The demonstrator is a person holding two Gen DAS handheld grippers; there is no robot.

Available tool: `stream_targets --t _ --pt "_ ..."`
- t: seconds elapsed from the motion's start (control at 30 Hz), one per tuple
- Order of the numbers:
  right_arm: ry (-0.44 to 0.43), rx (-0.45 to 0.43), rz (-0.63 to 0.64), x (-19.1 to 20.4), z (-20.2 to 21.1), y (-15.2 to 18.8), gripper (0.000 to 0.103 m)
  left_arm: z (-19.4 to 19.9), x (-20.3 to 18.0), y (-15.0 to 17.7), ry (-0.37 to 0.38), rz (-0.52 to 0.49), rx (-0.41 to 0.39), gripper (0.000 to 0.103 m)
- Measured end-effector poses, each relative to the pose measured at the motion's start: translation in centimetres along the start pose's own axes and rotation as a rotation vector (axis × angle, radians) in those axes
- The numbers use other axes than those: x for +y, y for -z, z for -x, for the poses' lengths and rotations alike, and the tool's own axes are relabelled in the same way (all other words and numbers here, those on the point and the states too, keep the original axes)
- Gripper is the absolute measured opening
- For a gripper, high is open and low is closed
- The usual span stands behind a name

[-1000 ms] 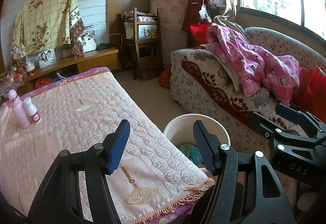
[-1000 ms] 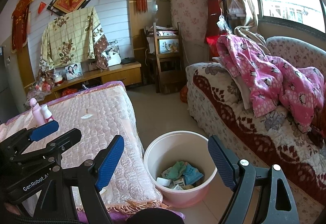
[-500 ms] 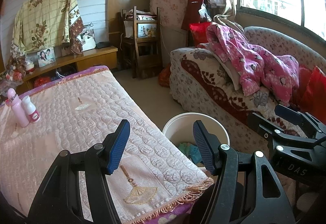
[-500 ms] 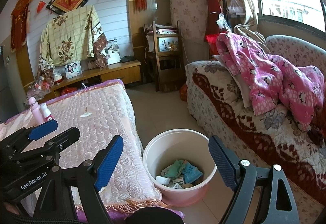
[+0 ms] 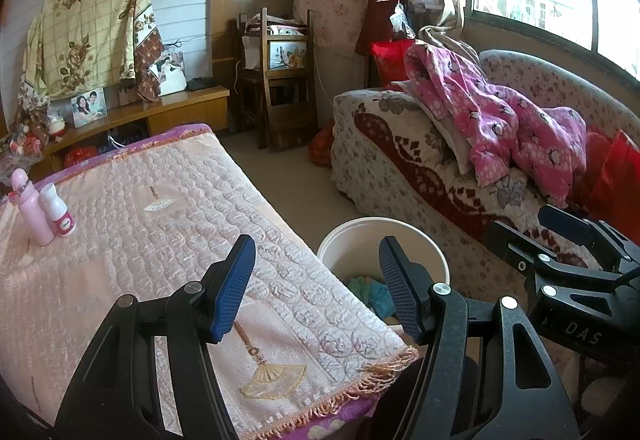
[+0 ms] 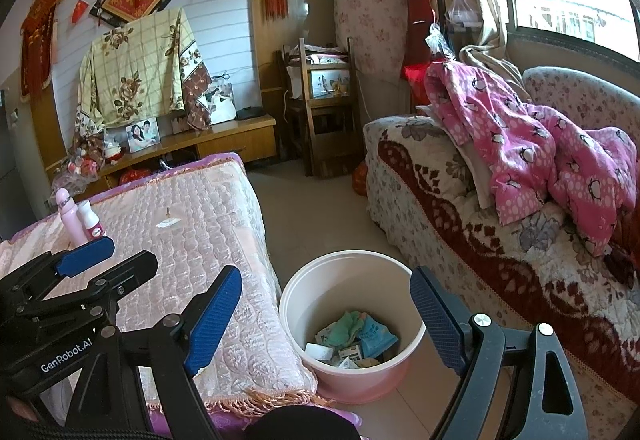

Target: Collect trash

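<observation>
Hovering side by side over the near end of a low table (image 5: 132,240) w/ a pink quilted cover, both grippers point down toward the floor. Left gripper (image 5: 316,286): blue pads apart, nothing btwn them; through the gap you see the cover's corner and part of the bin. Right gripper (image 6: 326,314): pads spread wider, also empty, framing the bin from above.

Bin (image 6: 352,276) = round white tub w/ pinkish base, on the tile floor just beside the table's fringed corner, btwn table and sofa (image 6: 472,224). Trash (image 6: 354,338) sits in the bottom: crumpled green and blue wrappers, a white piece, a few small packets; can't tell exactly what each is.

On the far left of the table: pink bottle (image 5: 27,208) upright, touching a smaller white bottle (image 5: 59,212) w/ red label. Rest of the cover looks bare apart from embroidered fan motifs.

Sofa has a floral/red throw and a heaped pink blanket (image 5: 504,120) near the window.
</observation>
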State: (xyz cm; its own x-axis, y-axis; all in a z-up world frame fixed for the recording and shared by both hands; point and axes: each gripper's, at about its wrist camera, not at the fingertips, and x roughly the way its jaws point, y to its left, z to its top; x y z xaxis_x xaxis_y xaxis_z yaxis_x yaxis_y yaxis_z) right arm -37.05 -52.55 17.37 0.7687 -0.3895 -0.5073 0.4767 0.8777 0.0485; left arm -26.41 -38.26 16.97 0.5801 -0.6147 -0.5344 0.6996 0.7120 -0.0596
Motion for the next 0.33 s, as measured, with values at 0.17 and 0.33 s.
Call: stream_targets --t 0.17,0.33 --pt "-0.001 0.009 0.004 0.0 0.0 1.1 0.085 0.0 0.3 0.2 0.008 -0.007 -0.003 0.063" --pt "-0.006 0.021 0.011 0.3 -0.3 1.5 0.085 0.0 0.7 0.4 0.005 0.001 0.002 0.063"
